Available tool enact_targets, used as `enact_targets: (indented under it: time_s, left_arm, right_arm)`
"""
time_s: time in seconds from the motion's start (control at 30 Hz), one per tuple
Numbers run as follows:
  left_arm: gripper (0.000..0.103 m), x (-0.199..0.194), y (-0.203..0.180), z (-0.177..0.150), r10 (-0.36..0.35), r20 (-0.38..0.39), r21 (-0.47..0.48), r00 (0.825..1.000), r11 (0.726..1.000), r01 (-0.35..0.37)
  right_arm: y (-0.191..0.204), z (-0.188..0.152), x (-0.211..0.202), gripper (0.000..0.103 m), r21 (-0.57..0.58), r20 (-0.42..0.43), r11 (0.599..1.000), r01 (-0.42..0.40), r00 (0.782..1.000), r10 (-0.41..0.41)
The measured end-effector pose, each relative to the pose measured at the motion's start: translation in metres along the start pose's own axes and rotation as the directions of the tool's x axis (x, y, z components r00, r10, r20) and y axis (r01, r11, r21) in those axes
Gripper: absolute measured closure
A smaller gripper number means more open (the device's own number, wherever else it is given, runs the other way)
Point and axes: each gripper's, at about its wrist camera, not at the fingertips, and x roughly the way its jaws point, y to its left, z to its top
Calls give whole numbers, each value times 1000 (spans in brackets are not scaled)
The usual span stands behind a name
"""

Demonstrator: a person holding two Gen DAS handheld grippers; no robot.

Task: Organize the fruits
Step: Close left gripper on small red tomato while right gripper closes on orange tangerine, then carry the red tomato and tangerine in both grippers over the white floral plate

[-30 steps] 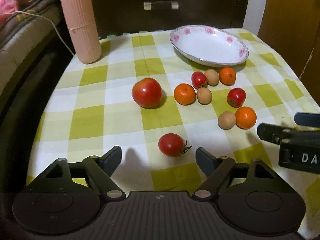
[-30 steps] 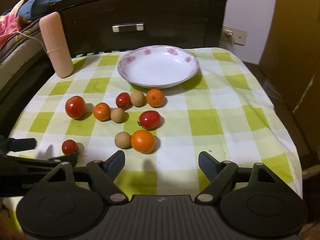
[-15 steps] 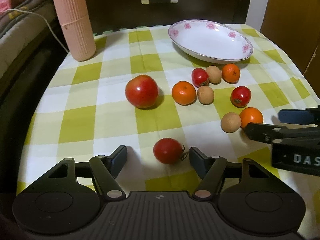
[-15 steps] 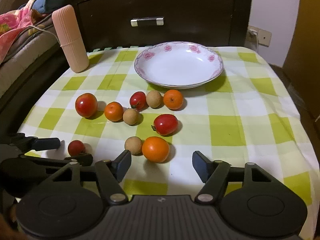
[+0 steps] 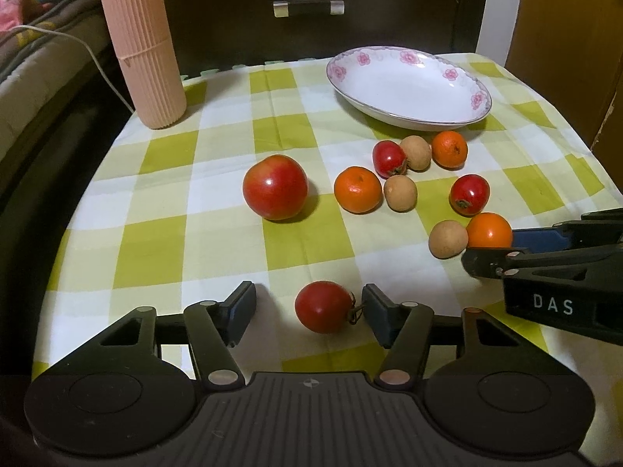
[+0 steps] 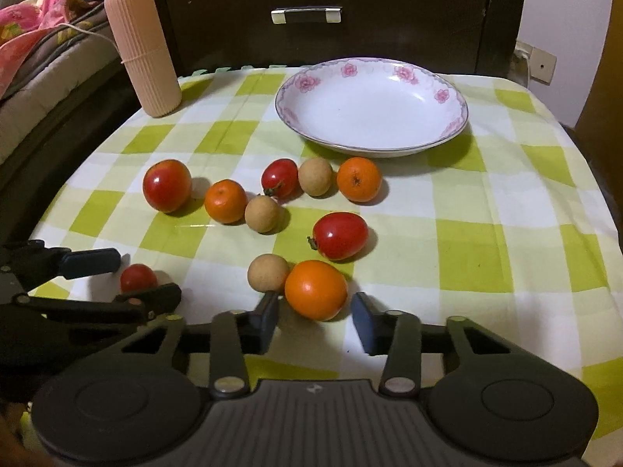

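Straddling a small red tomato (image 5: 323, 306) near the tabletop's (image 5: 163, 241) front edge: left gripper (image 5: 307, 307), jaws spread. The right finger sits just beside the tomato's stem, the left finger is well clear, so nothing is gripped yet.

Right gripper (image 6: 315, 311) is also released, fingers either side of the nearest orange (image 6: 315, 290), gaps on both sides. Left finger is close to a tan longan (image 6: 268, 278) that touches that orange.

Readable text: "DAS" in white letters on the right gripper's body, seen in the left wrist view. No other writing is legible.

Remaining fruit, all loose on the green-and-white check cloth around mid-tabletop:
- big red tomato (image 6: 167, 185) towards the left edge
- orange (image 6: 226, 200) beside it, with a longan (image 6: 263, 214) touching
- small tomato (image 6: 279, 177), longan (image 6: 315, 176) and orange (image 6: 359, 179) in a row just in front of the plate
- oval tomato (image 6: 340, 235) behind the orange that the right gripper brackets

White plate (image 6: 447, 132) with a pink flower rim sits at the back edge, holding no fruit. Ribbed pink cylinder (image 6: 142, 46) stands upright at the back-left corner. Dark drawer front with a metal handle (image 6: 306, 14) is behind the tabletop.
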Motion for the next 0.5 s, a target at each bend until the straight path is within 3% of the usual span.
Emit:
enact_targets:
  time_s: [0.13,0.23,0.5]
  left_arm:
    - [47,-2,-1,-1,-11,7,14,1000,1000,11]
    - [49,-3,-1,-2,-16,7,17,1000,1000,16]
    - [43,-4,-2,-6,-8,17,29,1000,1000,7]
  right_arm:
    - [-1,-1,-1,71,5,1,1000,-2,1000,2]
    - [-1,-1,-2,71,8,0,1000,0,1000,0]
    - [-4,-2,-4,71,18,1,1000,1,1000,-1]
